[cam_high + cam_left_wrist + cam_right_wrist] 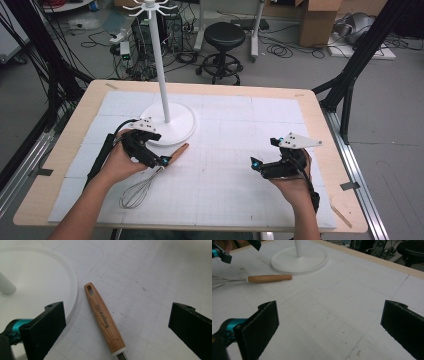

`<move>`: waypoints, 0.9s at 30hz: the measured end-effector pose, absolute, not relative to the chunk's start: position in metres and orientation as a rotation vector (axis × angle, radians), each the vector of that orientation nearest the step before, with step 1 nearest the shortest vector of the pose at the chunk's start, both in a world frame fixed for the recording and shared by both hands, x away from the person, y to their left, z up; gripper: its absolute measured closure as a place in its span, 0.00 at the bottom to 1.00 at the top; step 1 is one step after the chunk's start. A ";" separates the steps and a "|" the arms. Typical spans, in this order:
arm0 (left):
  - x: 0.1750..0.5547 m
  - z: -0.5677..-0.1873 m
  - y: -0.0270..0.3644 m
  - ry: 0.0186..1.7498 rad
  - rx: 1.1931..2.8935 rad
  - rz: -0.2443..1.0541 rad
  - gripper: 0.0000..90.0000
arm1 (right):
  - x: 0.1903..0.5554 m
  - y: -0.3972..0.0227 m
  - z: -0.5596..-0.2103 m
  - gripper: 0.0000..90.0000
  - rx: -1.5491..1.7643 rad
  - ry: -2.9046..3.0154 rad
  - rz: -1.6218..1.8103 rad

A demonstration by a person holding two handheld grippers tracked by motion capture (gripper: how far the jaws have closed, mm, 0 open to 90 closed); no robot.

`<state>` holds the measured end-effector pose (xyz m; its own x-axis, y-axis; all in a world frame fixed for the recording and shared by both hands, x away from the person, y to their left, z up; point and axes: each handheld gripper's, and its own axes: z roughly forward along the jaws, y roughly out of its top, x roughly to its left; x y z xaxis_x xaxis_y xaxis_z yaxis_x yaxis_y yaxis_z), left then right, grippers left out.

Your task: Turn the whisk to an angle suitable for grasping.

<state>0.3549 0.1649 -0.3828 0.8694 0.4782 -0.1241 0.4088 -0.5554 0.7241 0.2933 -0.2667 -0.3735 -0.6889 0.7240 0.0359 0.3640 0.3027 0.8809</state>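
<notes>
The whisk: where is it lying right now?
The whisk lies flat at the table's front left in the high view, beneath the open left gripper, handle tip beside the white stand base.

Between the black jaws of the left hand-held gripper (pixel 117 325) lies the whisk (pixel 150 181), with a light brown wooden handle that has dark letters, a white ring at its end, and silver wires. Just beside that hand-held gripper is a white stand (pixel 167 122). The tabletop (pixel 305 100) is pale wood under a white mat with thin grey grid lines.
</notes>
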 end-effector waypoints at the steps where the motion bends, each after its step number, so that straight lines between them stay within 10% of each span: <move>1: 0.355 -0.383 0.165 0.637 2.230 0.110 0.02 | 0.293 -0.267 -0.373 0.00 0.975 2.208 1.345; 27: 0.372 -0.413 0.146 0.727 2.447 -0.004 0.30 | 0.292 -0.267 -0.378 0.00 0.969 2.222 1.320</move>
